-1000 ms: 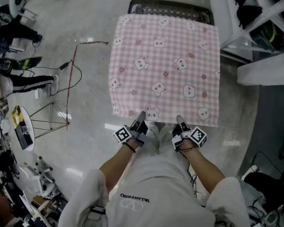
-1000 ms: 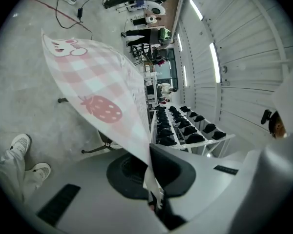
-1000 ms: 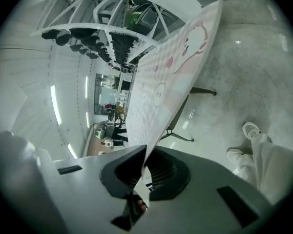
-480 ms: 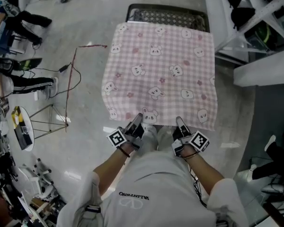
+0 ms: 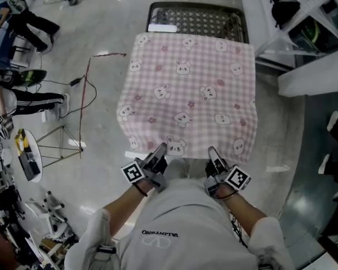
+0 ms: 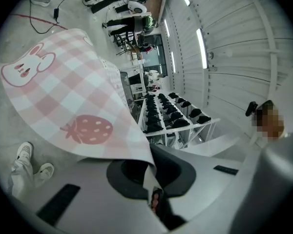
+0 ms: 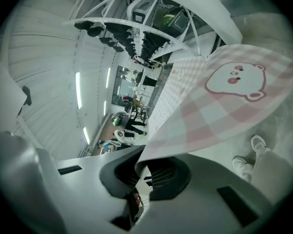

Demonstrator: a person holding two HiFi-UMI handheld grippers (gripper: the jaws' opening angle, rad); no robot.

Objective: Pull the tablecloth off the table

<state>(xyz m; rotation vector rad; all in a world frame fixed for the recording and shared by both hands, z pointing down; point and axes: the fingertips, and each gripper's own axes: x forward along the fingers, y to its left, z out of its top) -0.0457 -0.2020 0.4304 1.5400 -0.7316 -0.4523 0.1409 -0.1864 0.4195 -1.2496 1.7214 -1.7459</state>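
Your left gripper (image 5: 156, 152) and right gripper (image 5: 213, 154) both have their jaws closed on the near hem of the pink checked tablecloth (image 5: 188, 89), the left at about 11 o'clock from your body and the right at about 1 o'clock. The cloth stretches away from them toward 12 o'clock. It covers most of the table (image 5: 197, 17), whose dark mesh top shows as a bare strip at the far 12 o'clock end. The cloth's left edge hangs over open floor (image 5: 101, 111), where a red cable (image 5: 88, 80) trails at about 10 o'clock. Its right edge runs close beside the white rack (image 5: 304, 72) at 2 o'clock, so there is more room on your left. Only the gripper views show the pinch itself: in each, the hem folds down into the slit between the jaws, and the cloth rises away taut and clear of the floor. Your shoes (image 6: 31, 162) show on the floor below it.
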